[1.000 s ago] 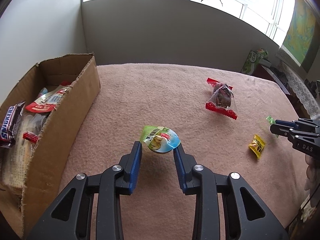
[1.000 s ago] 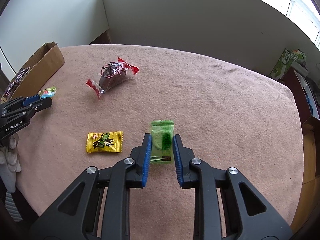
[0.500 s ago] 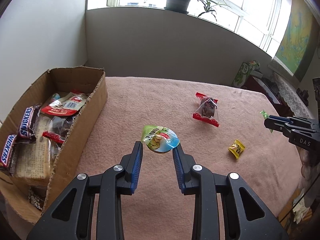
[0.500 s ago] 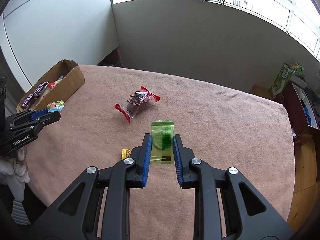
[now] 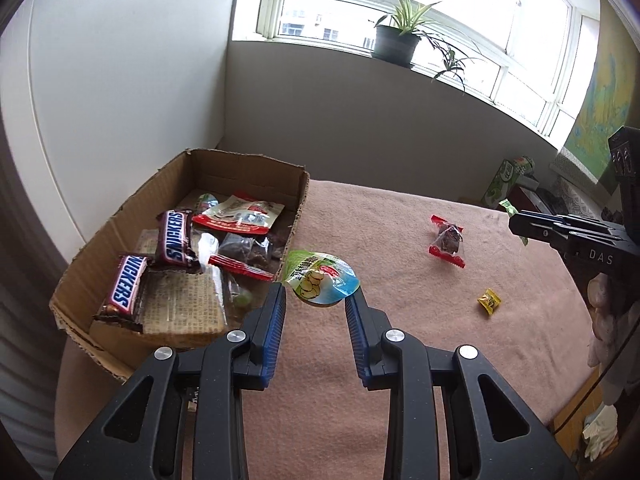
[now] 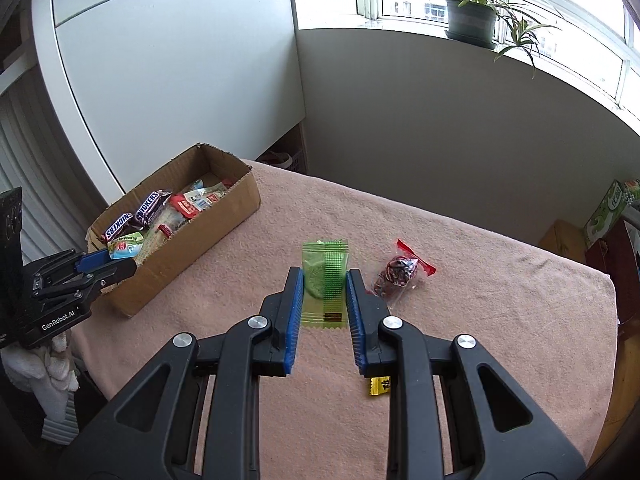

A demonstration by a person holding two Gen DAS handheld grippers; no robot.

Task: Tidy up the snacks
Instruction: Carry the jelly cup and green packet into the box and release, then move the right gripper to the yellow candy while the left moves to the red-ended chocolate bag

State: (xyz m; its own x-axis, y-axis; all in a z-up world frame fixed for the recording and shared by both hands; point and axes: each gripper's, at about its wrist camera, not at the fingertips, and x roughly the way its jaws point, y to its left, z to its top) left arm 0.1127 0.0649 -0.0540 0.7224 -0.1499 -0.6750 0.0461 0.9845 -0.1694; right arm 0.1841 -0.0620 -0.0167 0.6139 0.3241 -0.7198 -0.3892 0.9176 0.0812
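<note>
Two hand-held grippers, left [image 5: 318,304] clamping one jelly cup [image 5: 321,282], right [image 6: 323,284] one green packet [image 6: 325,280].

Daylight pours from the window [image 5: 420,24] at twelve to two o'clock in both views, where the panes blow out to near white. The wall beneath it sits in soft shade. Light on the pink tablecloth [image 6: 480,280] is even, with only faint shadows. Focus is sharp throughout, without motion blur. Fisheye distortion bends straight lines, and dark vignetting fills the corners.

Yellow candy [image 6: 379,385] half behind tongs
</note>
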